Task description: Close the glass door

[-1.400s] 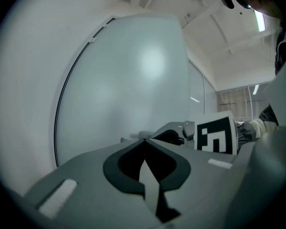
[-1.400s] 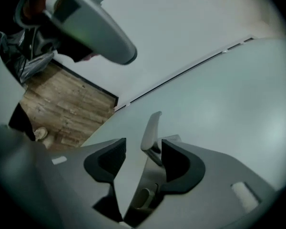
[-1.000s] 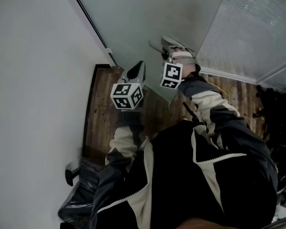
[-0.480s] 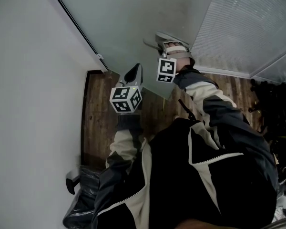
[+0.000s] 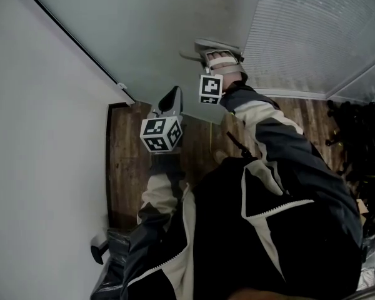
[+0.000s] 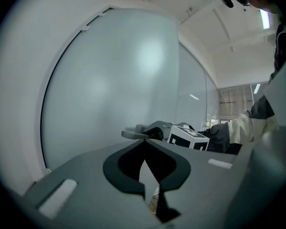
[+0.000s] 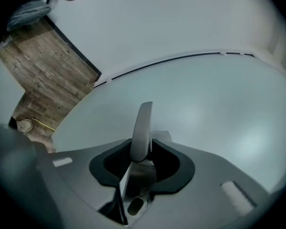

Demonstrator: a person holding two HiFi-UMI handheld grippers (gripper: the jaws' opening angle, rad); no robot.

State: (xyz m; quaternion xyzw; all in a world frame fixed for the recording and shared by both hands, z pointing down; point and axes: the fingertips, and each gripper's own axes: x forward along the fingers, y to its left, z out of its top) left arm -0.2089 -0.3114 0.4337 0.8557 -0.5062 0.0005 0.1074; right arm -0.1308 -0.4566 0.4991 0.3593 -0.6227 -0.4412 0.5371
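Observation:
The frosted glass door (image 5: 150, 30) fills the top of the head view. Its grey lever handle (image 5: 203, 47) lies between the jaws of my right gripper (image 5: 217, 52). In the right gripper view the handle (image 7: 143, 123) stands upright between the black pads of the right gripper (image 7: 143, 149), which have just been closing and now press on both its sides. My left gripper (image 5: 173, 95) hovers just left of it, close to the glass, shut and holding nothing. In the left gripper view the left gripper (image 6: 144, 142) points at the glass door (image 6: 109, 80), with the handle (image 6: 133, 134) ahead.
A white wall (image 5: 37, 167) with a dark door frame edge (image 5: 75, 42) runs along the left. Wooden floor (image 5: 128, 161) shows below. A ribbed glass panel (image 5: 312, 36) stands at the right, dark clutter (image 5: 362, 136) beyond it, and a black bag (image 5: 112, 261) at bottom left.
Both grippers have moved up and a little left in the head view, the right one with the handle. The dark frame edge has slid left and more of the door shows.

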